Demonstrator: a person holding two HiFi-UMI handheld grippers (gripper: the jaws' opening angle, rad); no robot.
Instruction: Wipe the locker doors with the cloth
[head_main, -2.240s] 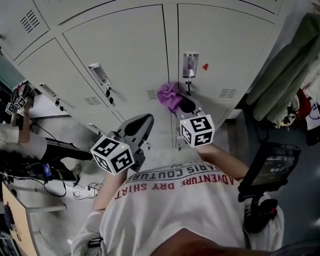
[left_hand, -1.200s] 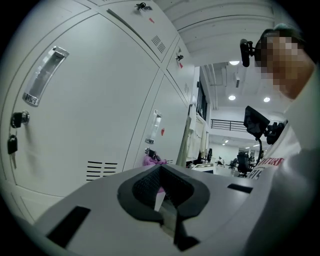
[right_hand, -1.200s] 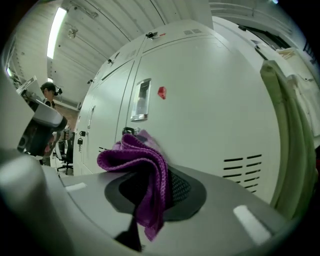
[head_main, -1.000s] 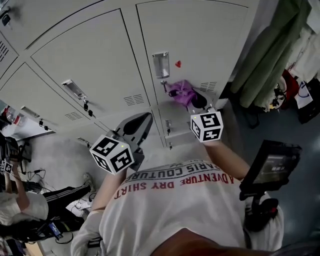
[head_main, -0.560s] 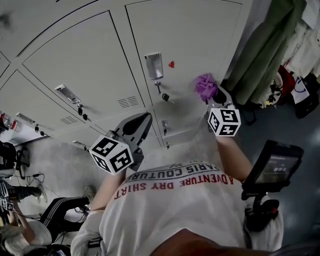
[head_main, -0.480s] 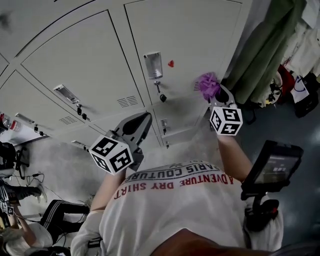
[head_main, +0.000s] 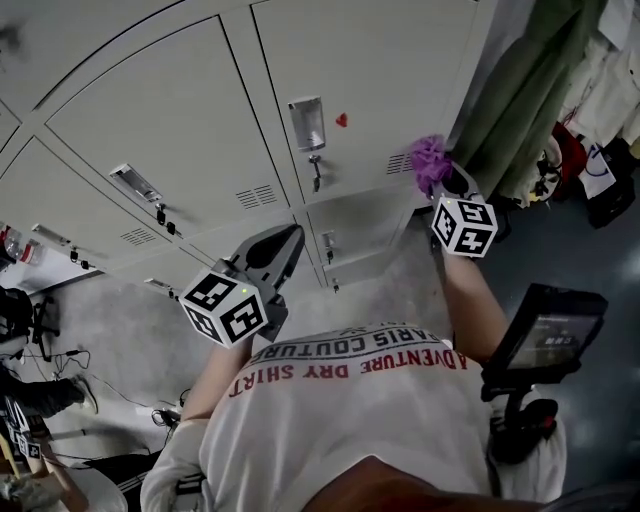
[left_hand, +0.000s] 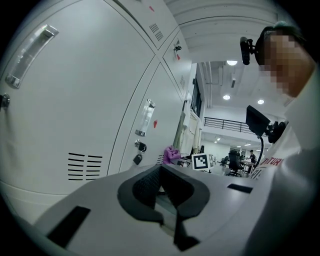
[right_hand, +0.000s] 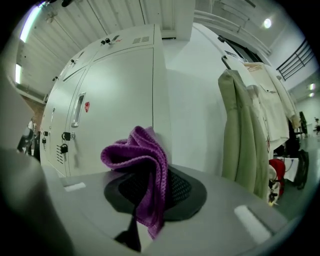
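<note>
Pinched shut on a fold of the purple cloth (right_hand: 142, 155): right gripper (right_hand: 150, 192), up at the right edge of a grey locker door (head_main: 380, 70), beside its vent slots (head_main: 400, 163). Held low, well apart from the lockers: left gripper (left_hand: 162, 187), jaws together on nothing. Soft, light and floppy by appearance; best gripped at a bunched fold, leaving loose knit free for wiping.
</note>
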